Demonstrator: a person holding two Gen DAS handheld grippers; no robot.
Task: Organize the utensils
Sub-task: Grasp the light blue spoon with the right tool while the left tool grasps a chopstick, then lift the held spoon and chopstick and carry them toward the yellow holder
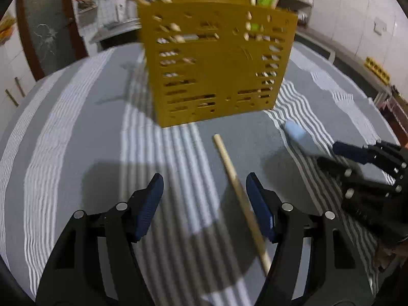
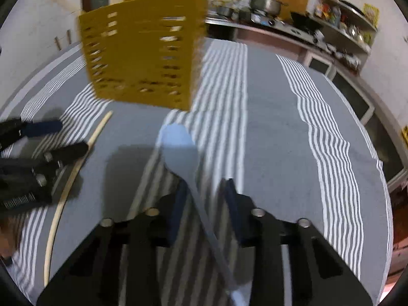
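Observation:
A yellow slotted utensil holder [image 1: 216,61] stands on the striped cloth with several wooden sticks and a green utensil in it; it also shows in the right wrist view [image 2: 142,51]. A wooden stick [image 1: 239,193] lies on the cloth, running between the fingers of my open left gripper [image 1: 205,193], close to the right finger. A pale blue spoon [image 2: 179,148] lies on the cloth with its handle between the fingers of my open right gripper [image 2: 206,191]. In the left wrist view the right gripper [image 1: 331,154] is at the far right, around the blue spoon [image 1: 295,132].
A grey and white striped cloth [image 2: 280,127] covers the table. Kitchen shelves and a counter with pots [image 2: 265,0] stand behind the table. The left gripper [image 2: 68,137] and the wooden stick [image 2: 68,186] show at the left of the right wrist view.

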